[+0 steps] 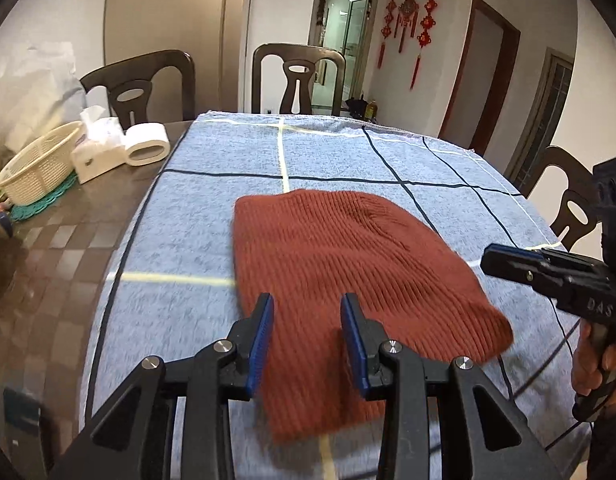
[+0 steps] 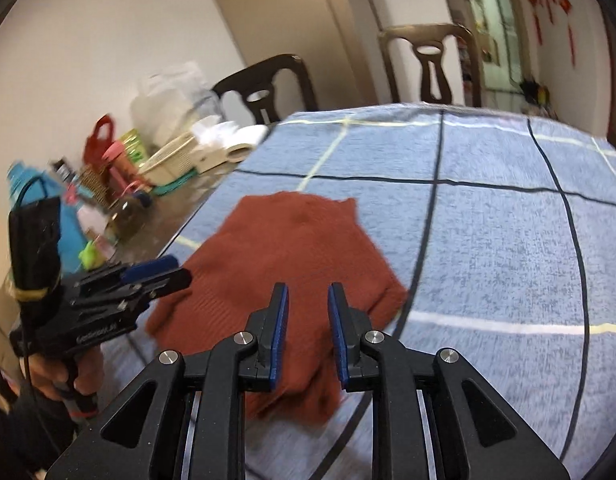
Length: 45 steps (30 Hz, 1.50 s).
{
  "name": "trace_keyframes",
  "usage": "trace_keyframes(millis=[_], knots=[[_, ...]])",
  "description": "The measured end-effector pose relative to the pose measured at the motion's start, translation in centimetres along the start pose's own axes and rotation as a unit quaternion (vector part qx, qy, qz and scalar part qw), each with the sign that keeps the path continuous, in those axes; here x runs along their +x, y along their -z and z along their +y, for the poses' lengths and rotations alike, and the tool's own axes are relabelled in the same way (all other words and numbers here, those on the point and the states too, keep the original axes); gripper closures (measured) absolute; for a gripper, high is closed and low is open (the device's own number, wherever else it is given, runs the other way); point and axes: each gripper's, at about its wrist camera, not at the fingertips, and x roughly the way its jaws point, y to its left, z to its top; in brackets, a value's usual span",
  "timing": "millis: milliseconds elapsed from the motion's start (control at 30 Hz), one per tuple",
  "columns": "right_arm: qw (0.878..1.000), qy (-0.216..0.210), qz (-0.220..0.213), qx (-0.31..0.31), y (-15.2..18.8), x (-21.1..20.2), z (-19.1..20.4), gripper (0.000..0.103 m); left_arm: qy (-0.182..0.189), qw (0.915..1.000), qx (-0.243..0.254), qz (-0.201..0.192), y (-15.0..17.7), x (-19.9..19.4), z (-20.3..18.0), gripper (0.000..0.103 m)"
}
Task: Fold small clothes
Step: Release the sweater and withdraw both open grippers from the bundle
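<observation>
- A rust-red knitted hat (image 1: 340, 280) lies flat on a blue checked cloth (image 1: 195, 216) spread over a dining table, roughly in the middle of the near half of the cloth, its rounded top pointing away.
- Far left on the bare dark tabletop (image 1: 67, 248) sit a cream woven basket (image 1: 35, 166), a pack of tissues (image 1: 97, 140) and a flattened roll of toilet paper (image 1: 147, 144). More clutter stands further along that side, too blurred to name.
- The left gripper (image 1: 308, 304) hangs above the hat's near left edge, angled down. Its blue pads are partly apart with nothing between them; they do not touch the knit.
- The right gripper (image 2: 308, 300) hangs above the hat's near right corner, also tilted down. Its jaws stand a narrow gap apart and are empty.
- A hand (image 1: 596, 364) is wrapped around the right tool's handle at the far right of the left view.
- My reading: this is a pause between folds, both tools free of the hat. I cannot tell whether it already lies doubled.
- The next move probably calls for both tools to come down on the near edge, pinch just the top layer at each corner, and carry it evenly toward the far end.
- The knit looks thick and soft, so a shallow pinch may slip.
- Beyond the table stand dark wooden chairs (image 1: 297, 80), pale walls, red knotted hangings (image 1: 408, 20) and a brown door (image 1: 484, 80) on the right.
</observation>
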Motion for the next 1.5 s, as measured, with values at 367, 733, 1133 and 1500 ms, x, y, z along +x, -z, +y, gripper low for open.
trace_keyframes(millis=[367,733,1133,1500], knots=[[0.998,0.032,0.04,-0.032,2.5,2.2,0.6,0.084,-0.031,0.9994,0.011,0.006,2.1,0.4,-0.4,0.064],[0.998,0.043,0.028,-0.03,2.9,0.7,1.4,0.084,-0.031,0.9995,0.004,0.008,2.7,-0.3,-0.3,0.063],[0.998,0.046,0.036,-0.03,3.9,0.3,1.5,0.084,-0.031,0.9994,0.003,0.017,3.6,-0.4,-0.2,0.062],[0.994,0.077,0.057,-0.045,6.0,0.0,1.4,0.064,-0.046,0.9984,0.006,0.032,5.4,-1.4,0.2,0.051]])
